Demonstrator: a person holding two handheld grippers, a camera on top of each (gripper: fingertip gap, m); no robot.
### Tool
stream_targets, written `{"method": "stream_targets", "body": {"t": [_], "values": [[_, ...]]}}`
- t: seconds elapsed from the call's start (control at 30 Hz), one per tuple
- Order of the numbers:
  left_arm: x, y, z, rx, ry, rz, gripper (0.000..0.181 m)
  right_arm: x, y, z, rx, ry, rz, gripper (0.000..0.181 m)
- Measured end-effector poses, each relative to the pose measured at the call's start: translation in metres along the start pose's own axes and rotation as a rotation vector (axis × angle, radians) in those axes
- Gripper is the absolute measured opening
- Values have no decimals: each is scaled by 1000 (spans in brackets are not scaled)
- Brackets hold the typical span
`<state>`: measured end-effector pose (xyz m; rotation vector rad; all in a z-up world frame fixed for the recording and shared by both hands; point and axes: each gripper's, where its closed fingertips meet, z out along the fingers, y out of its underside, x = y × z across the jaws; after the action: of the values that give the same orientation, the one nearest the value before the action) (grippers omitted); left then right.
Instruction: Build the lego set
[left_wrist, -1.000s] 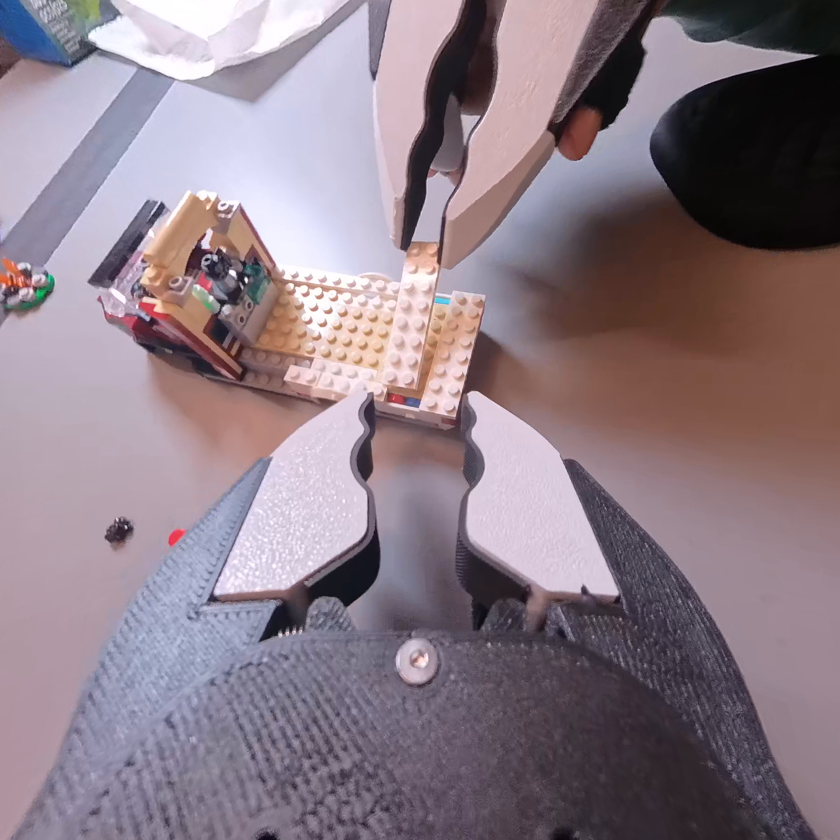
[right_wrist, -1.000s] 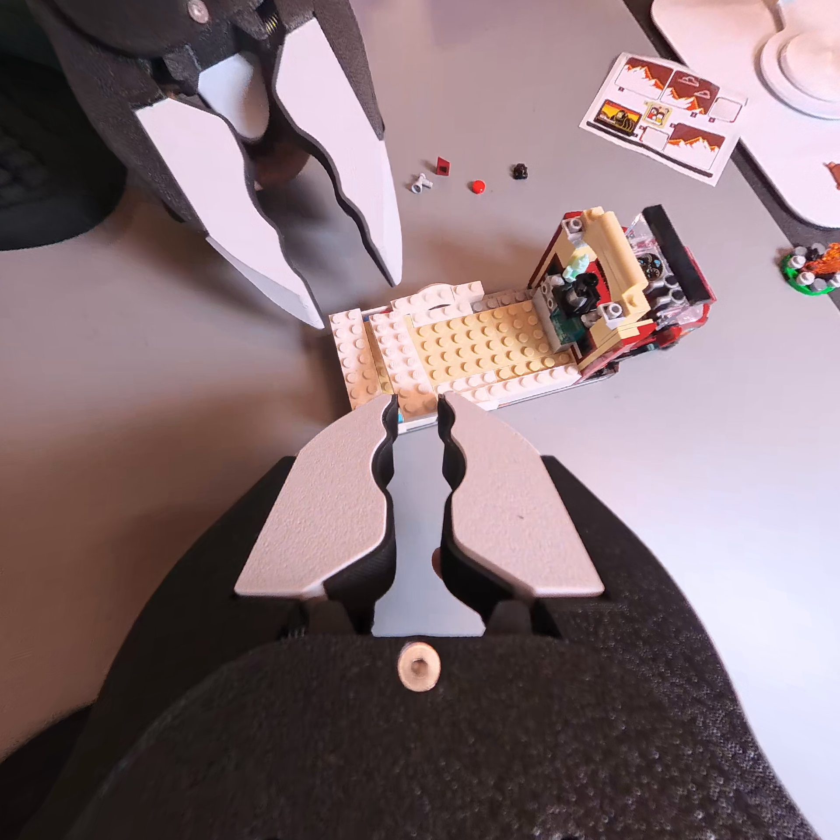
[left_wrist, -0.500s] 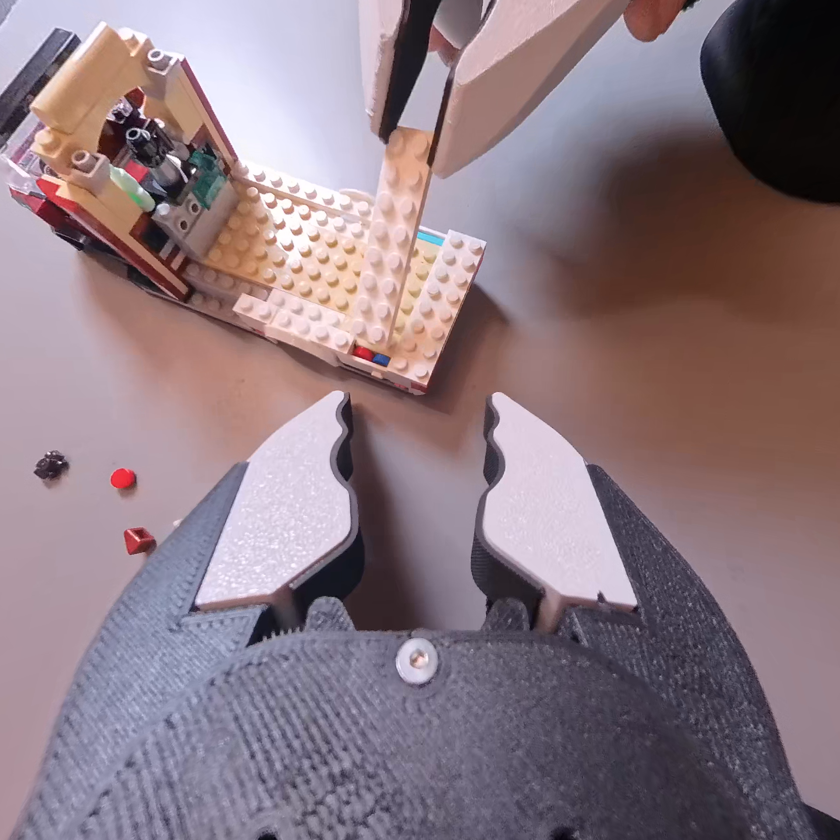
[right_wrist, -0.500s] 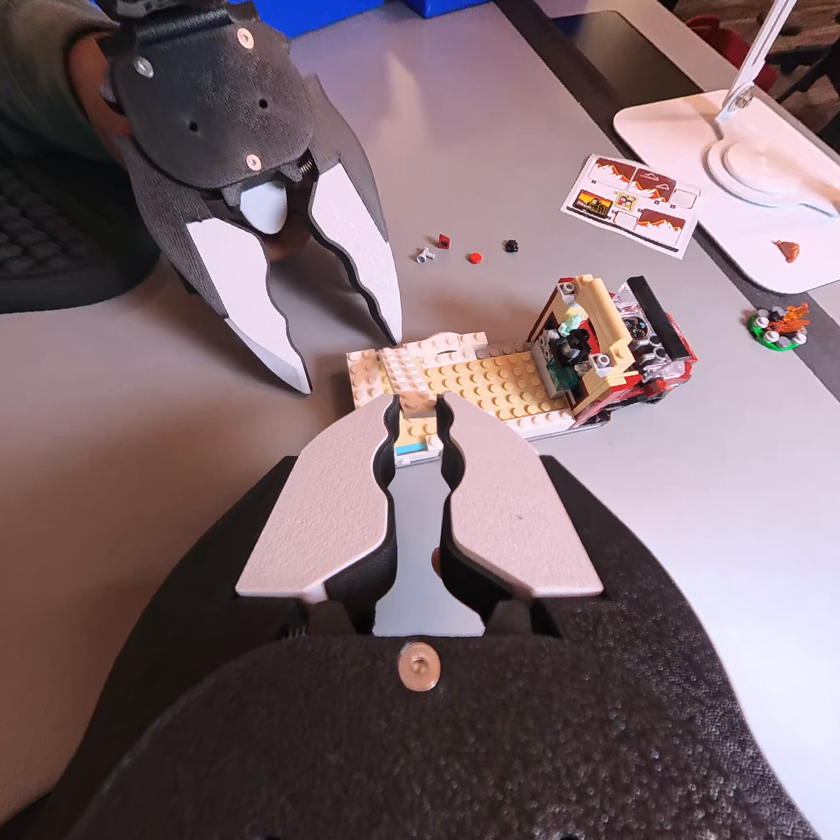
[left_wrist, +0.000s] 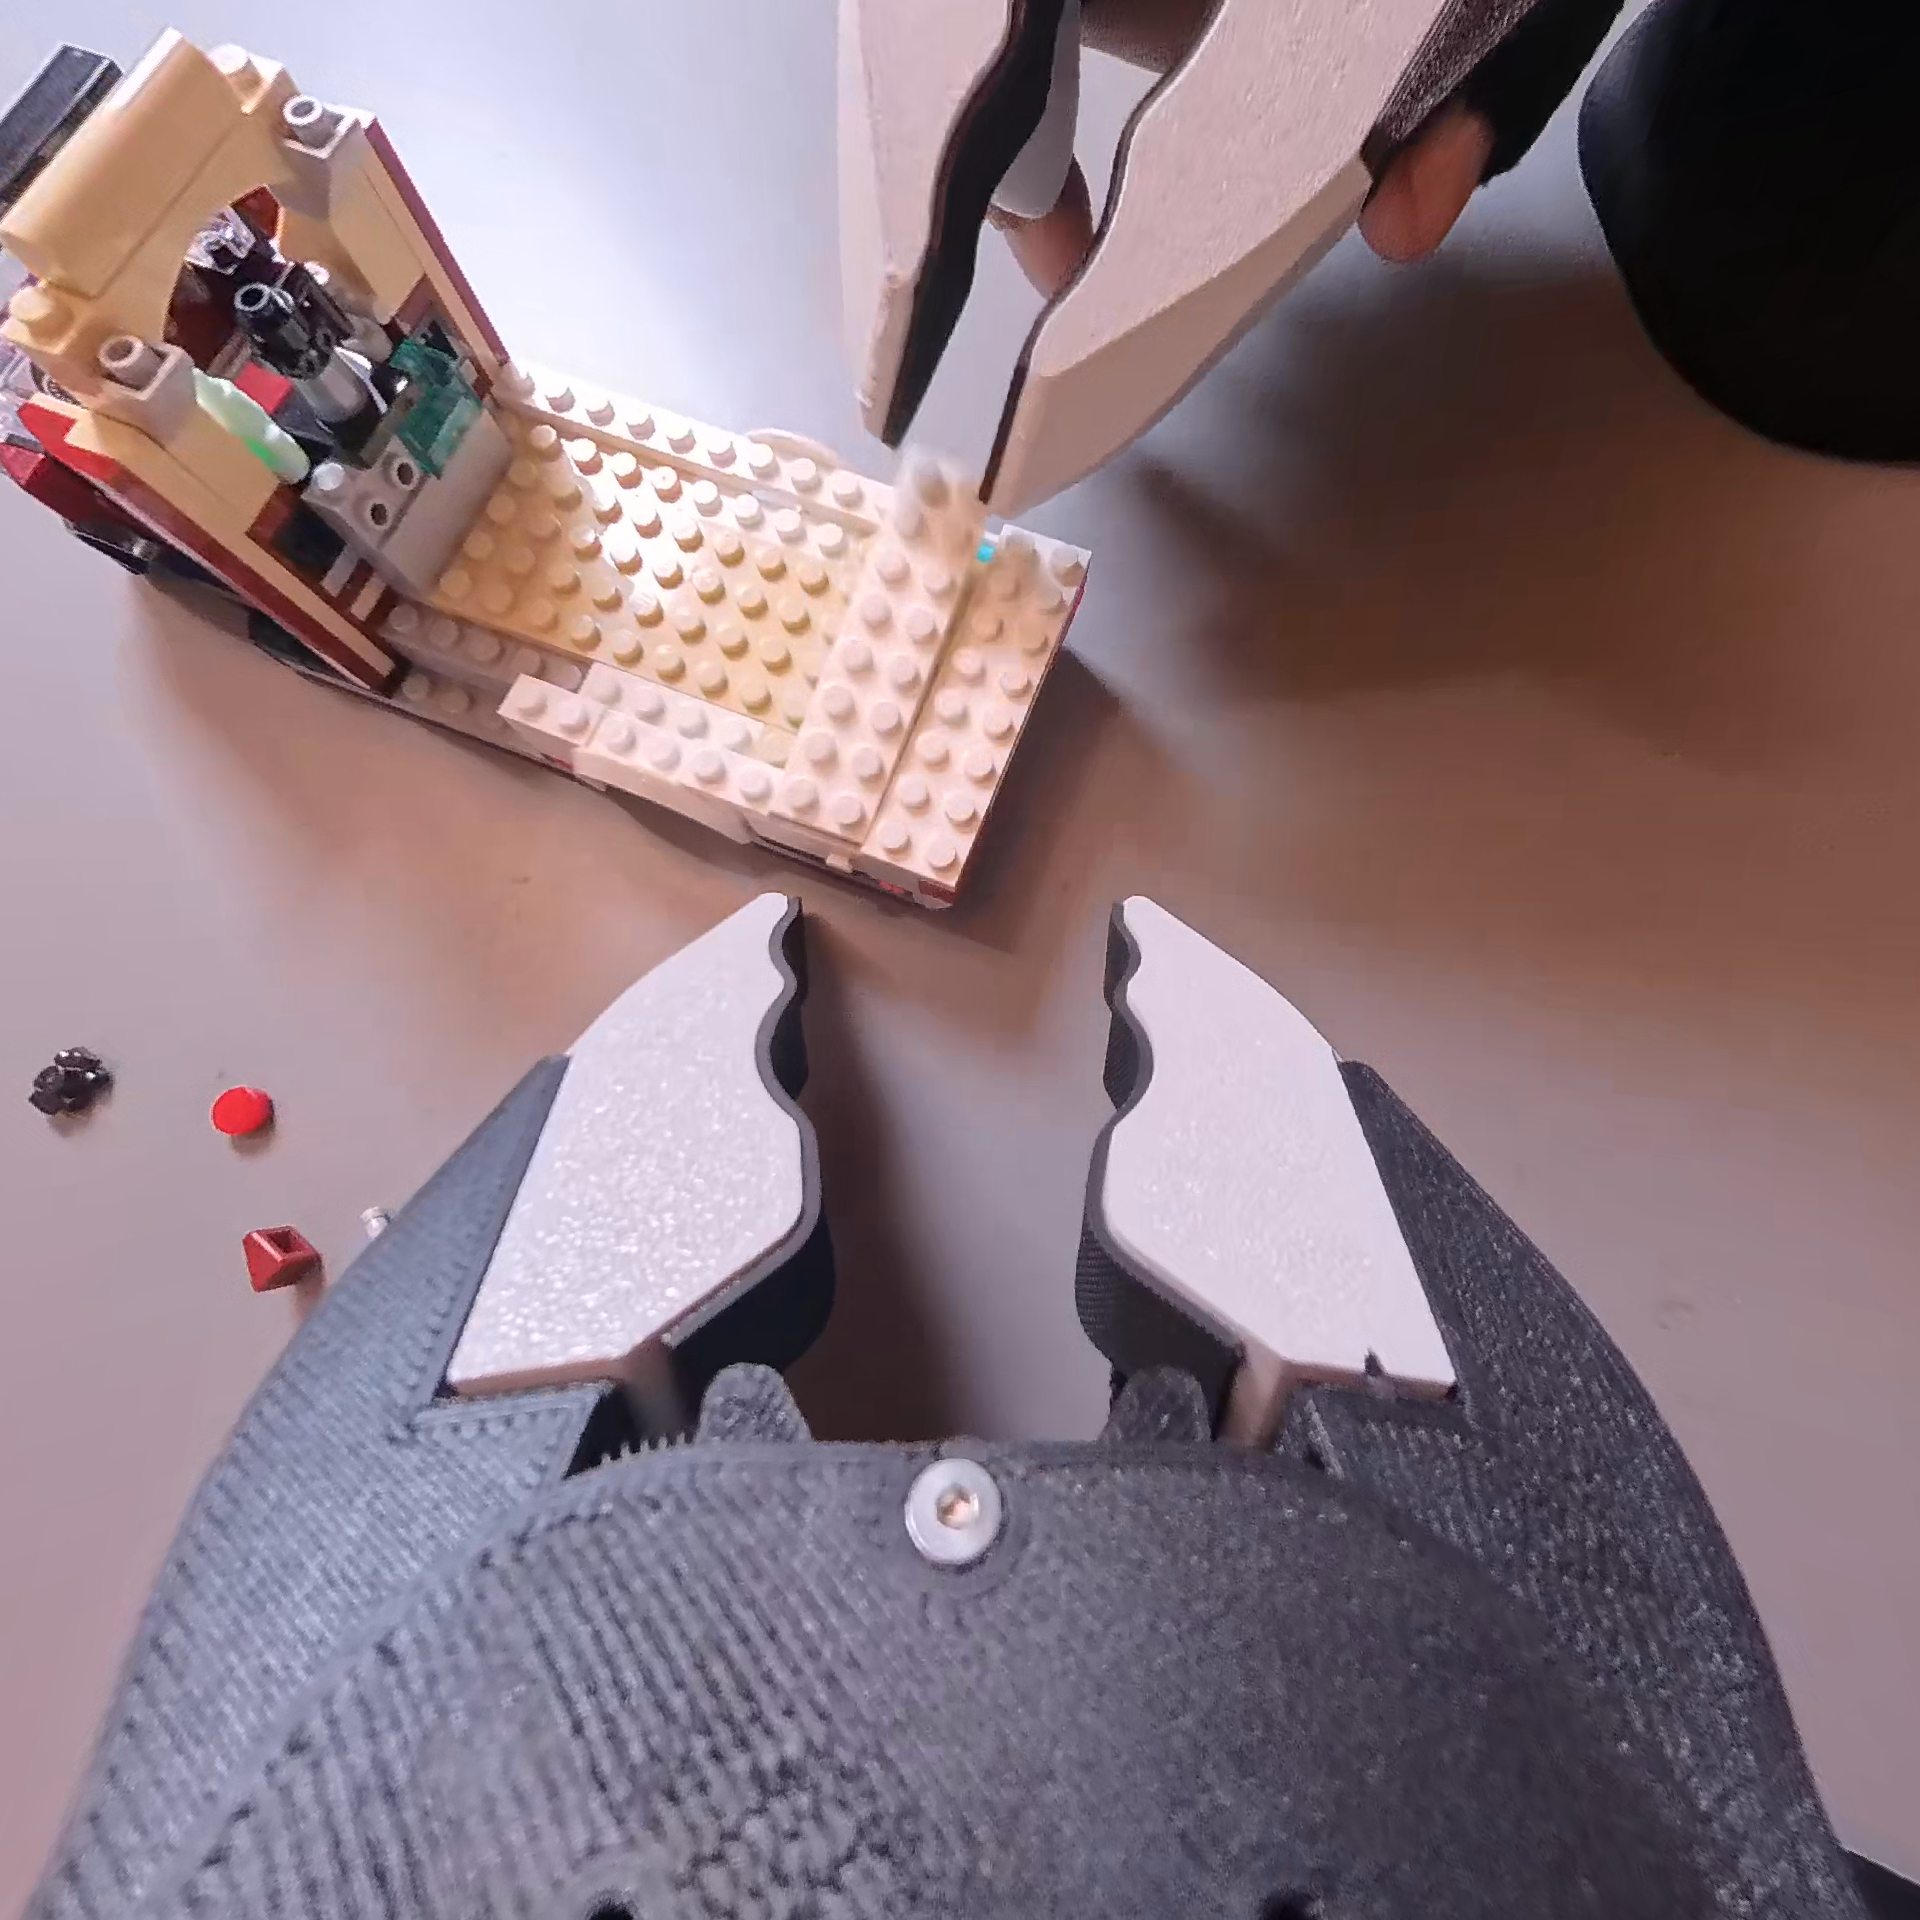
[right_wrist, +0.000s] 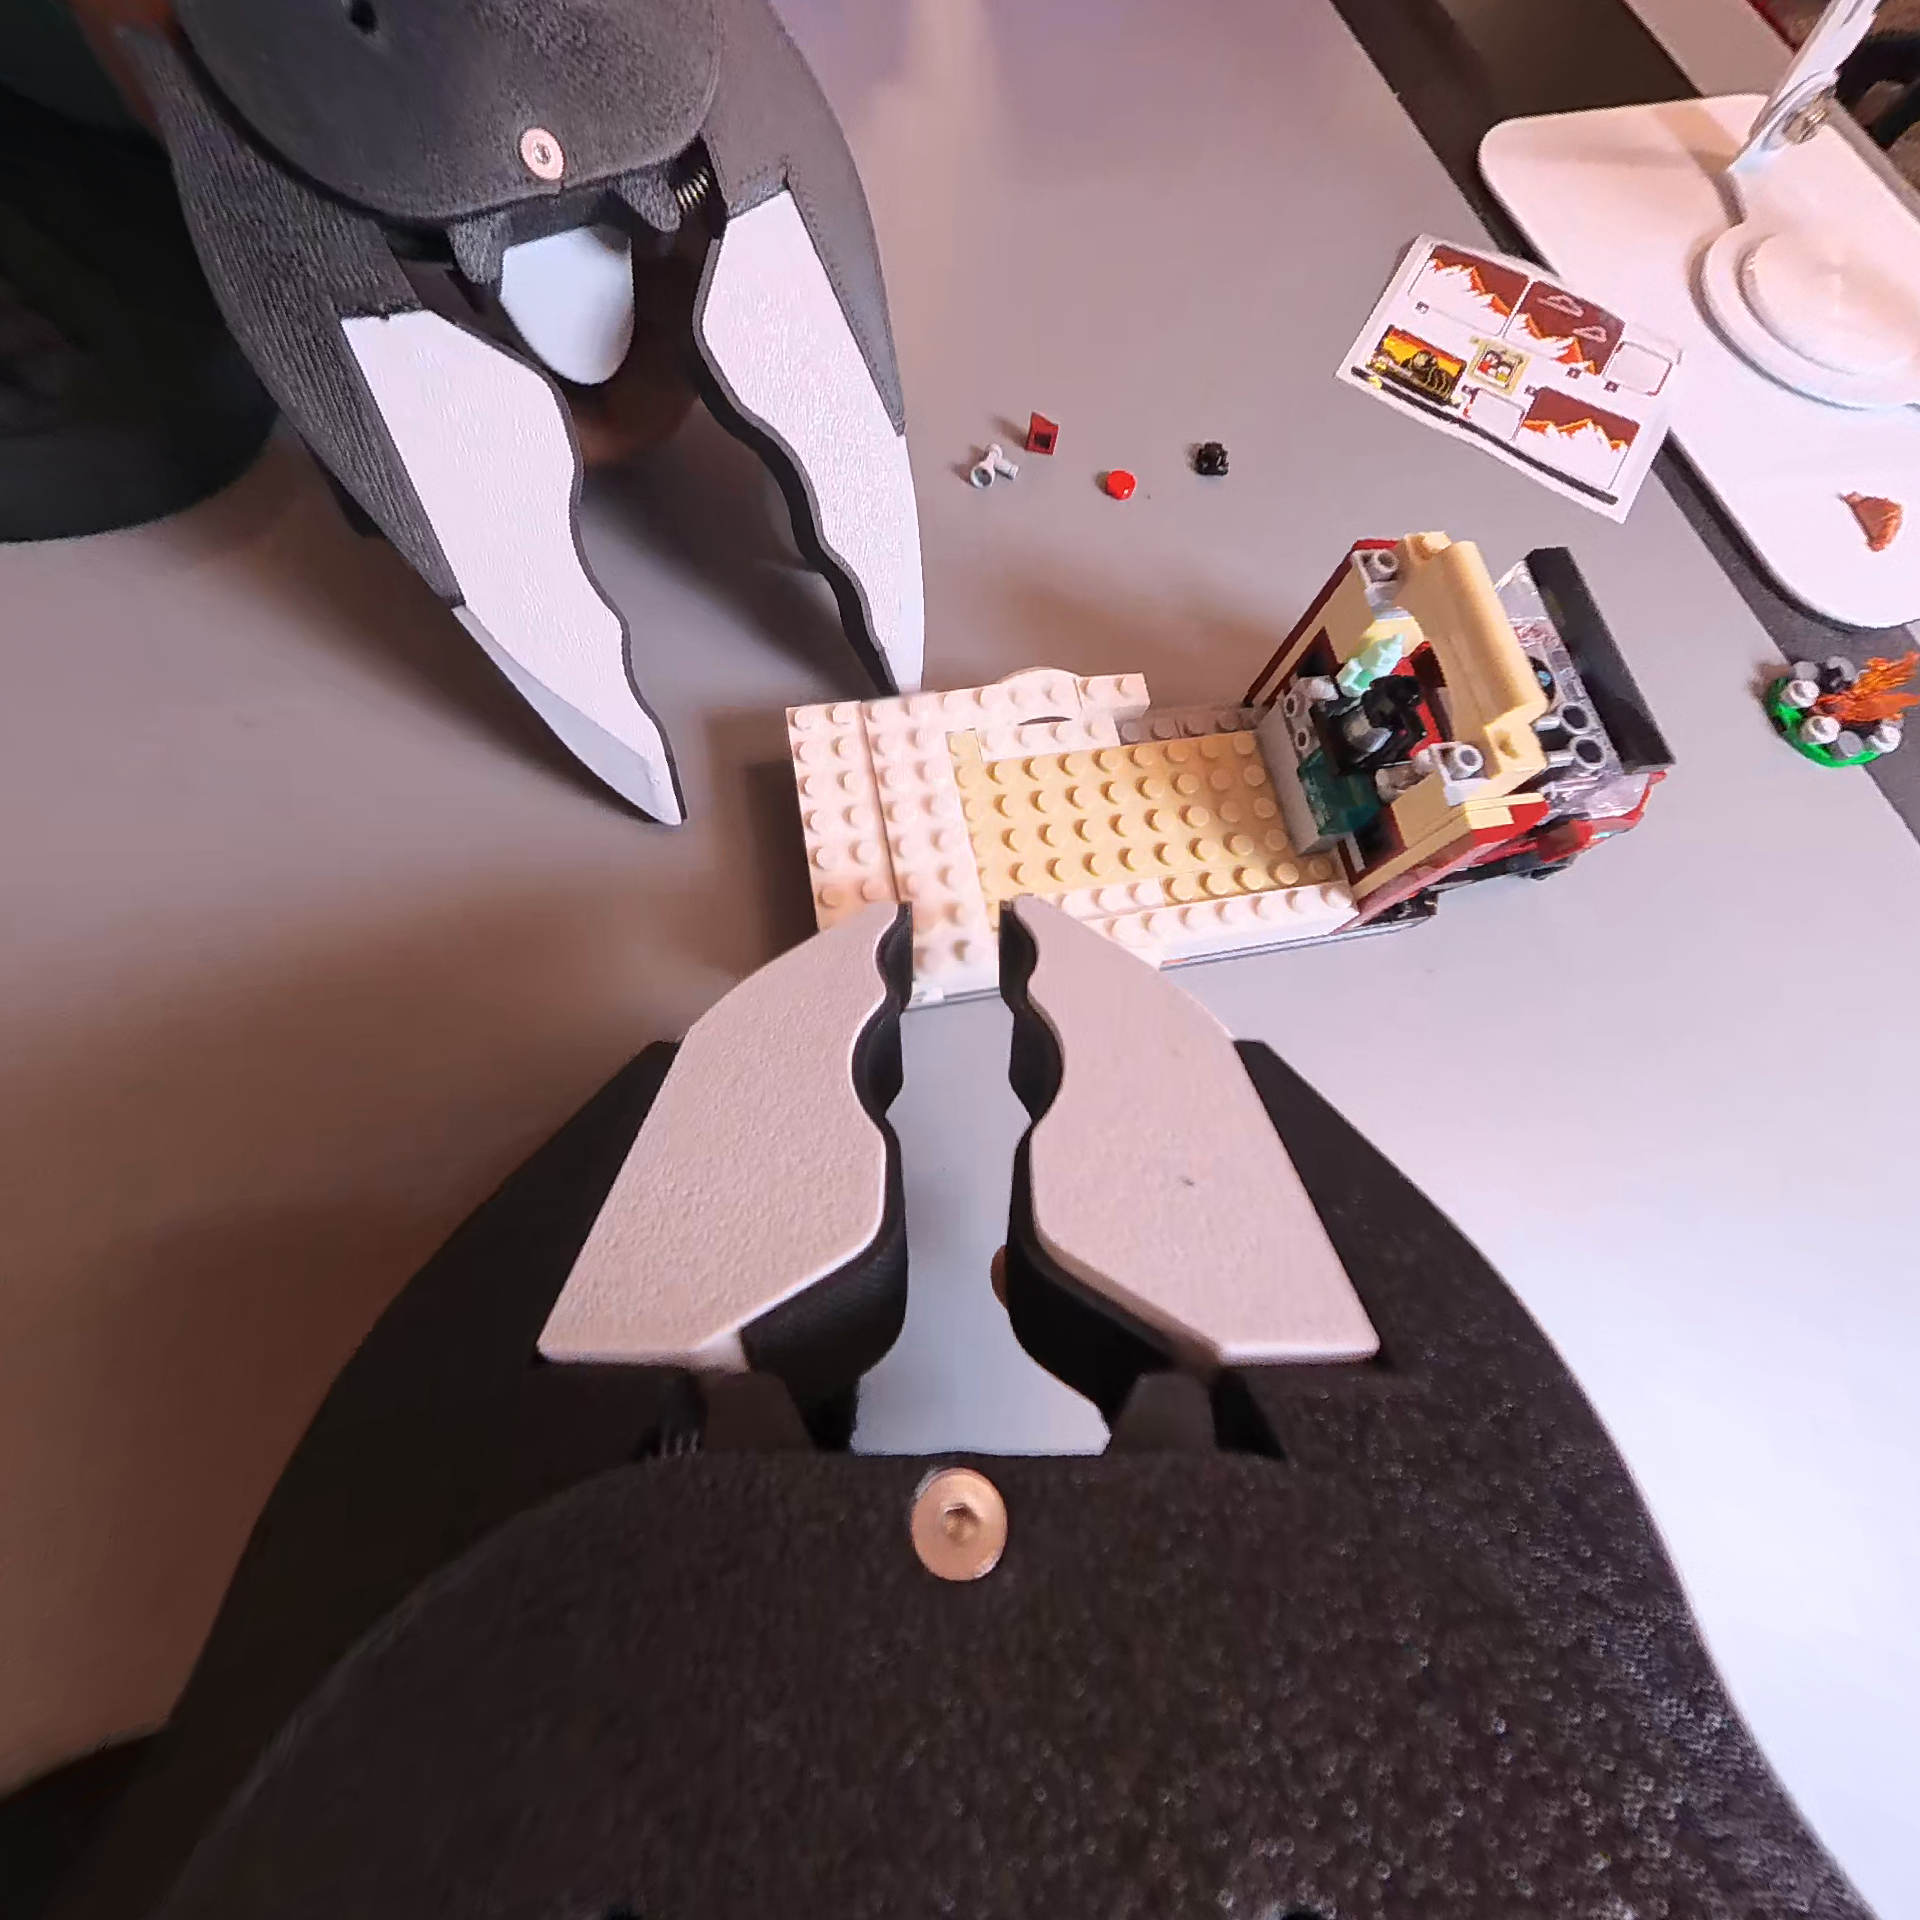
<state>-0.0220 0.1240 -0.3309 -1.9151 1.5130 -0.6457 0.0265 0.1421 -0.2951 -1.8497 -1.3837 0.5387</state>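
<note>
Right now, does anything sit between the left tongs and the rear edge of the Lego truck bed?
Nothing visible: only bare table lies between the open left tongs and the Lego truck bed.

The table (right_wrist: 1558, 1195) is smooth and grey, and it fills most of both views. Light falls on it from the far side, so the surface is pale and shiny there and turns to a warm brown shade on the near side. Soft shadows lie on it. At the right edge a dark strip (right_wrist: 1704, 499) runs across the table. On this strip stands a white base (right_wrist: 1621, 197) with a round raised part, and a thin white stem (right_wrist: 1797, 94) goes up from it. Beyond the table, at the top right corner, a dark floor is visible but unclear. On the left a black chair (right_wrist: 94, 436) stands near the table.
</note>
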Motion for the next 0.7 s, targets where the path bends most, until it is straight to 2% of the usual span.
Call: {"method": "stream_targets", "body": {"t": [0.4, 0.7], "values": [[2, -1, 1, 4, 4, 4, 55, 7, 4, -10, 5, -26, 56, 16], [2, -3, 3, 10, 8, -1, 54, -1, 9, 6, -44, -65, 50, 10]]}}
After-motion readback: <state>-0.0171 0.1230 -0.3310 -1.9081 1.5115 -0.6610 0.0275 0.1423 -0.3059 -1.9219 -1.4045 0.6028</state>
